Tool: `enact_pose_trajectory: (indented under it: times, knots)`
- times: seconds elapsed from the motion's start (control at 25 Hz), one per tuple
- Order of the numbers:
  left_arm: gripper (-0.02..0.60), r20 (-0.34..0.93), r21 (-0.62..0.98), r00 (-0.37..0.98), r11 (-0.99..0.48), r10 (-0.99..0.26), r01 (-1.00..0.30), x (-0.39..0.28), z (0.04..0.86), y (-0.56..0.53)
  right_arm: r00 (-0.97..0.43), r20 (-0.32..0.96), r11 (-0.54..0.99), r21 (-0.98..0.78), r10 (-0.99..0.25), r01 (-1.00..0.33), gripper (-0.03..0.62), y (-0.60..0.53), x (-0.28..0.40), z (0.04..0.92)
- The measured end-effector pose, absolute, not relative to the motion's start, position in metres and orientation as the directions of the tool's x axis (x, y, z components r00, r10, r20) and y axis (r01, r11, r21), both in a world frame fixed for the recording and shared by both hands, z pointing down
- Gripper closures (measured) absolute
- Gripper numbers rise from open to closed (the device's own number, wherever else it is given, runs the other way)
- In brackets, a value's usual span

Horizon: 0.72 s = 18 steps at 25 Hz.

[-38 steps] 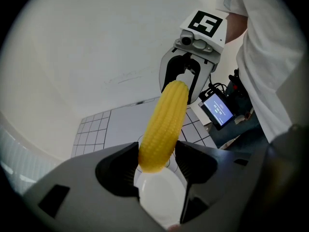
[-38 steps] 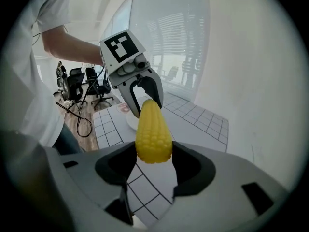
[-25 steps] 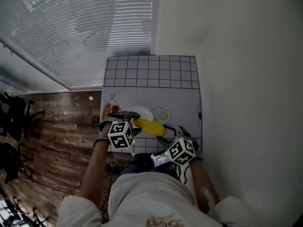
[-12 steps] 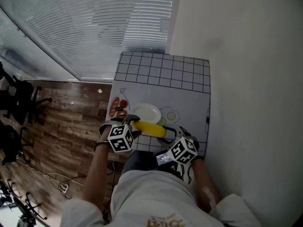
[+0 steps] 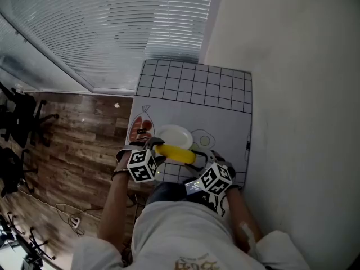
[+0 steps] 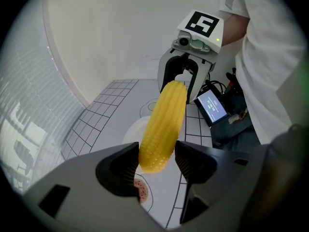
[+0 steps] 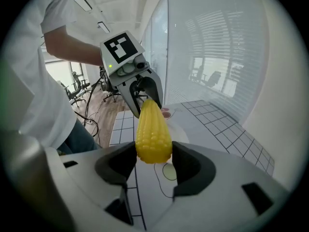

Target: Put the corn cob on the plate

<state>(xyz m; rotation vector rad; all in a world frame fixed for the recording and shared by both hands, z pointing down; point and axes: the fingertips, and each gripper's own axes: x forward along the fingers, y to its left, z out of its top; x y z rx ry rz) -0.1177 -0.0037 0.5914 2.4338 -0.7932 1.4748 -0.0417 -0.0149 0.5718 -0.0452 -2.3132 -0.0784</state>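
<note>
Lower than a second ago, the left gripper and right gripper each clamp their jaws on one end of the long yellow corn cob. They hold it over the near edge of the round white plate on the gridded white surface.

The corn cob hides the plate's near edge. The drawings on the mat are too small to tell.

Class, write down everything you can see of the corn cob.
The corn cob is bright yellow, with rows of kernels, looks plastic, and tapers toward one end. It lies about level in the air, clamped at one end by the left tool and at the other by the right tool, by the near edge of the white plate, not resting on it.
</note>
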Motion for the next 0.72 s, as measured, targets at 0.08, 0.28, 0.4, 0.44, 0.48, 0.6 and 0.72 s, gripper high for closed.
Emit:
enact_pose_trajectory:
  times: [0.08,0.28,0.4,0.44,0.48,0.6,0.72]
  knots:
    - [0.341,0.865,-0.102,0.368,-0.837,-0.341,-0.537,-0.122,0.595,-0.006,-0.669,0.744,0.997,0.037,0.015,0.064,0.358,-0.018,-0.046,0.575]
    - [0.341,0.861,-0.081,0.381,-0.831,-0.336,-0.55,-0.135,0.604,-0.017,-0.653,0.757,0.997,0.026,0.027,0.072,0.358,-0.03,-0.059,0.583]
    - [0.341,0.865,-0.068,0.381,-0.829,-0.326,-0.555,-0.141,0.613,-0.019,-0.641,0.766,0.997,0.021,0.035,0.079,0.358,-0.032,-0.066,0.59]
    - [0.341,0.867,-0.066,0.379,-0.829,-0.323,-0.555,-0.142,0.615,-0.02,-0.638,0.769,0.997,0.021,0.034,0.078,0.358,-0.033,-0.067,0.592]
    - [0.341,0.869,-0.068,0.375,-0.829,-0.323,-0.555,-0.144,0.617,-0.022,-0.634,0.772,0.997,0.023,0.032,0.078,0.358,-0.035,-0.069,0.595]
    - [0.341,0.873,-0.079,0.36,-0.824,-0.329,-0.561,-0.146,0.624,-0.027,-0.616,0.787,0.996,0.032,0.025,0.081,0.358,-0.04,-0.071,0.603]
    - [0.341,0.879,-0.077,0.349,-0.817,-0.326,-0.571,-0.148,0.633,-0.032,-0.598,0.801,0.996,0.027,0.031,0.088,0.358,-0.047,-0.072,0.614]
